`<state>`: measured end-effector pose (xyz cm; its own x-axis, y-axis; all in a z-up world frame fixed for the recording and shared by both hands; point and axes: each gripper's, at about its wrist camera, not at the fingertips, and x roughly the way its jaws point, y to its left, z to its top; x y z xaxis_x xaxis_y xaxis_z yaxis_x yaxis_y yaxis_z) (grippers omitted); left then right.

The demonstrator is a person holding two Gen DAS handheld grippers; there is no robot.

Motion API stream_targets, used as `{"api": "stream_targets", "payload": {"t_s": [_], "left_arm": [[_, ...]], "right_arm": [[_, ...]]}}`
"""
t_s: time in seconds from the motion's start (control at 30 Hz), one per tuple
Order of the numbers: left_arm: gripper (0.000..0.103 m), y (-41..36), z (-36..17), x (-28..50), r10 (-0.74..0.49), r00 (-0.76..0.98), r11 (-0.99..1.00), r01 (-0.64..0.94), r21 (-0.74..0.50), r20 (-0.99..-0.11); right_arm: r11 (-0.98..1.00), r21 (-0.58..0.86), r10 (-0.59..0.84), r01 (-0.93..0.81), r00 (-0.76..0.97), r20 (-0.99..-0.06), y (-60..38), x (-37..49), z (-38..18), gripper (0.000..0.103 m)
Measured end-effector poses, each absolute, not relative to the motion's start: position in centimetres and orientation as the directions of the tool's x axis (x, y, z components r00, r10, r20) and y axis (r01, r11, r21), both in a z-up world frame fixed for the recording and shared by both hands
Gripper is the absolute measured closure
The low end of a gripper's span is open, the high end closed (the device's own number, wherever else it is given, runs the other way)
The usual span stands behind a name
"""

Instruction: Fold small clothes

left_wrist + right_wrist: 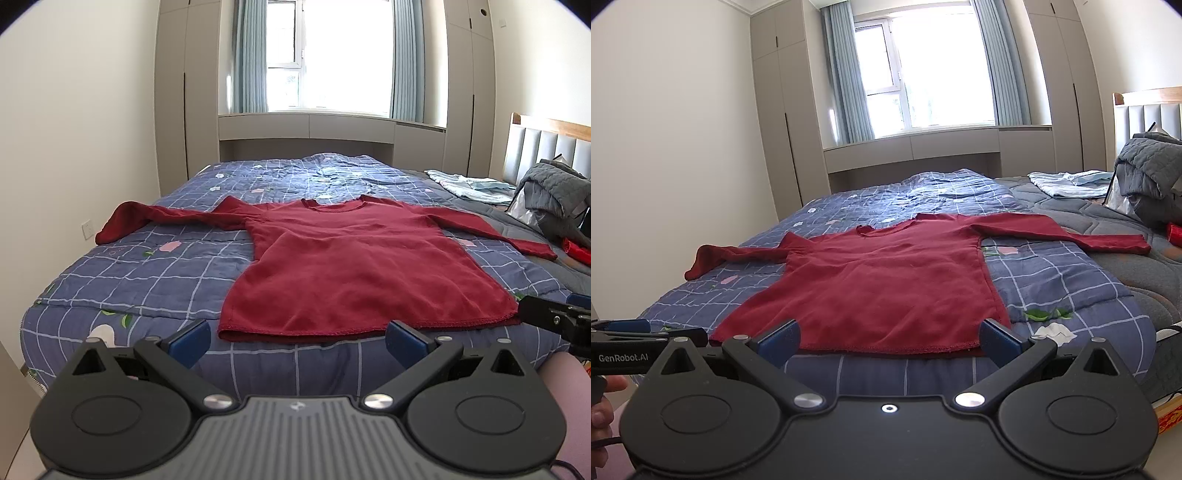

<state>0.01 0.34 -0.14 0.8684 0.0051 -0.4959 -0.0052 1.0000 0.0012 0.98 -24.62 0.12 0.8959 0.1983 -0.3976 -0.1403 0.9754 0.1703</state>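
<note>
Both sets of jaws stand spread wide with nothing between them: the left gripper and the right gripper hover at the bottom of their frames, short of the near bed edge, blue pads clear of any cloth. Across the middle of each view a dark red long-sleeved knit top lies flat on the blue checked quilt with flower prints, neckline toward the window, hem along the near edge, both sleeves stretched out to the sides. No fold looks started, so this reads as the opening approach. The next move probably calls for one gripper to come down on a sleeve or a hem corner, pinch a single layer cleanly and carry it across the body without dragging the rest. Beyond, a bright window with pale blue curtains sits between tall grey wardrobes; at the right edge are a padded headboard, a heap of grey bedding and some light blue clothes.
</note>
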Motion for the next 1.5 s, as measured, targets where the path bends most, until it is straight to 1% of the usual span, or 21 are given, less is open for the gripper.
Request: {"api": "stream_targets", "payload": {"t_s": [1.5], "left_arm": [[0.001,0.49,-0.18,-0.02,0.013,0.868,1.0,-0.013,0.004,-0.497]], "right_arm": [[0.975,0.175,0.198,-0.137,0.893,-0.404,-24.45,0.93,0.01,0.0]]}}
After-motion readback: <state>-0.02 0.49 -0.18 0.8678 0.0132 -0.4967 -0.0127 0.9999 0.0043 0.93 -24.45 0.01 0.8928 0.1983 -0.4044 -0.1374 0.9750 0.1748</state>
